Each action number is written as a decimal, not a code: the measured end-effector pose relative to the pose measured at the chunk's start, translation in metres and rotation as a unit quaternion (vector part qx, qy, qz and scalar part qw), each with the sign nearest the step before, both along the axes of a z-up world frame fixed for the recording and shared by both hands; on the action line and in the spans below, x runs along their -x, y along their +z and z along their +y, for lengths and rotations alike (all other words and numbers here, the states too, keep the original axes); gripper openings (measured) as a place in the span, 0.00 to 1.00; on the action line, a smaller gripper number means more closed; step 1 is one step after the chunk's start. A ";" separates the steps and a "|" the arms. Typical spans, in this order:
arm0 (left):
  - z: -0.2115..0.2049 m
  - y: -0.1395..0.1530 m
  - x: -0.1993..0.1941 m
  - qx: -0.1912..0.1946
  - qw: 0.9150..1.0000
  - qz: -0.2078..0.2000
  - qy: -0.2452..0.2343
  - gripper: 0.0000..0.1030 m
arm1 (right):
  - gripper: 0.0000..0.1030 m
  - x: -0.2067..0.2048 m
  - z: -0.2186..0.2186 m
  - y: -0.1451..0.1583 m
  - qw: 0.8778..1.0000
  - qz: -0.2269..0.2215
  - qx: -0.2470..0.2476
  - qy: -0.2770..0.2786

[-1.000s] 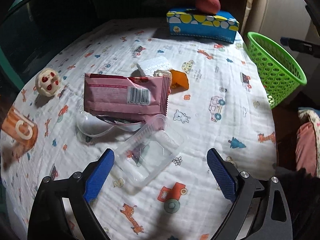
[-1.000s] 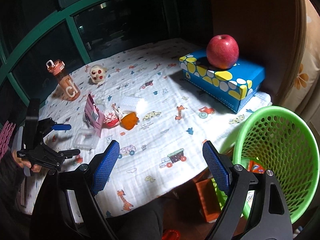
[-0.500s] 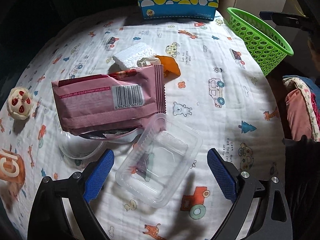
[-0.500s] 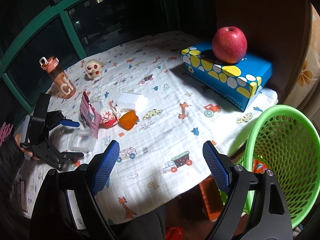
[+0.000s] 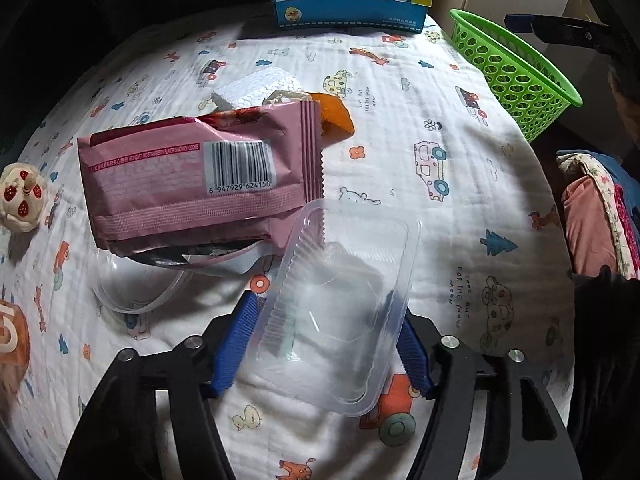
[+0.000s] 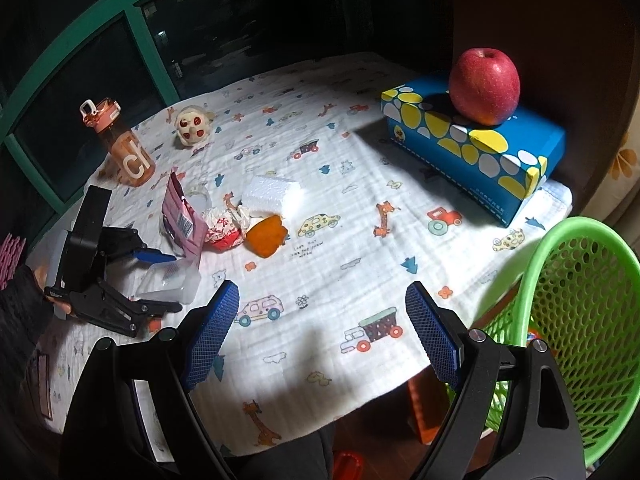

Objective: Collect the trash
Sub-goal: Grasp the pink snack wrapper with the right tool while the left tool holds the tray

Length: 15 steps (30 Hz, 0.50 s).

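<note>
Now left gripper (image 5: 320, 344) closing around clear plastic tray (image 5: 340, 304) lying on table (image 5: 460, 208), beside pink wrapper (image 5: 200, 176). Thin walls risking buckling, tray popping free. Right gripper (image 6: 322, 332) hanging apart, empty, near green basket (image 6: 580, 320).

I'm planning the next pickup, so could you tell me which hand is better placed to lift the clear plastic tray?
Left. The left gripper already straddles the clear plastic tray, its jaws closing around it. The right gripper hangs open over bare cloth near the green basket.
</note>
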<state>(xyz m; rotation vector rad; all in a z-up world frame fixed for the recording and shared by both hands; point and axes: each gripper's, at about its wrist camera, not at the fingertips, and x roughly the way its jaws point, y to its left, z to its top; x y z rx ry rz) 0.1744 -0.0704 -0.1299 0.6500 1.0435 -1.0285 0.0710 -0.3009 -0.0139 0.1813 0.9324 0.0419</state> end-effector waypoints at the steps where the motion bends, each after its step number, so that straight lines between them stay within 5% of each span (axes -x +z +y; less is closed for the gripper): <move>1: 0.003 0.001 -0.001 0.004 1.000 0.001 0.008 0.59 | 0.82 -0.001 0.002 0.000 1.000 0.000 0.001 0.003; 15: 0.048 0.028 0.023 0.047 0.988 -0.016 0.143 0.54 | 0.82 -0.034 0.044 -0.013 0.998 0.005 0.000 0.064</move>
